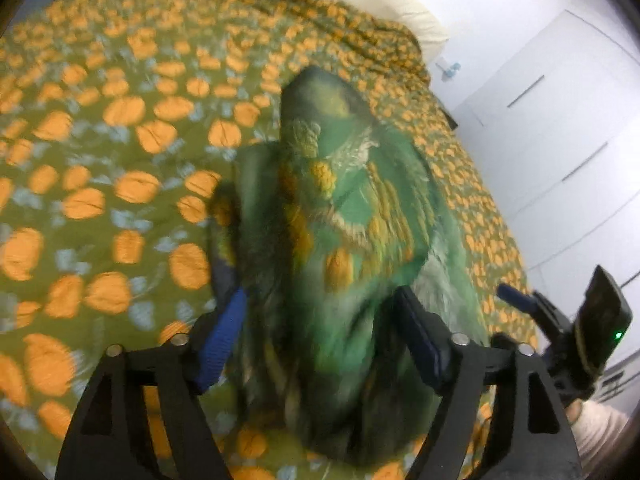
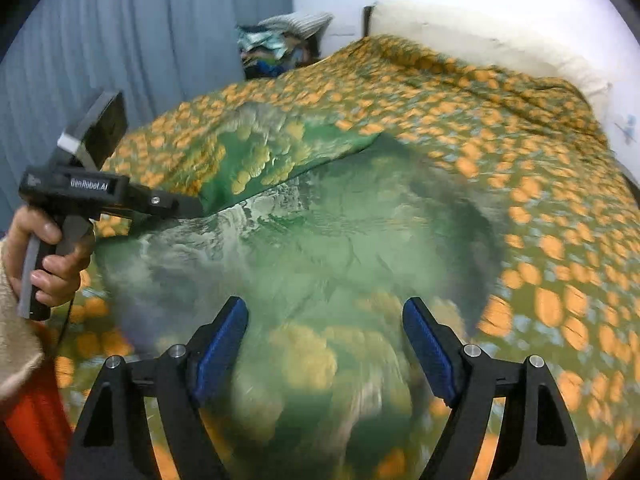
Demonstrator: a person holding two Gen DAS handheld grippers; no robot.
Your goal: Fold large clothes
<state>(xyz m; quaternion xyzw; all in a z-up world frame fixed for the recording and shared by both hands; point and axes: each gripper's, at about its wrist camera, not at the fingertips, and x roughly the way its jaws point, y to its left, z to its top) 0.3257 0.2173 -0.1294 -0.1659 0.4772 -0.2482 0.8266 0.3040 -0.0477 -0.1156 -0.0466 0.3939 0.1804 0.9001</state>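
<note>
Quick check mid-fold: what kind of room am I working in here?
Most likely a bedroom: the green garment lies on a bed with an orange-patterned bedspread, a pale pillow at its head, and white wardrobe-like doors beside it.

My garment is green with yellow-gold and whitish motifs. Bedspread is olive green with orange blobs and pale blue-grey bits. My tongs are black with blue pads. Curtain grey-blue, pillow cream, wardrobe white.

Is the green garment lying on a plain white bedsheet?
No. The green garment lies on a bedspread patterned with orange shapes on olive green.
</note>
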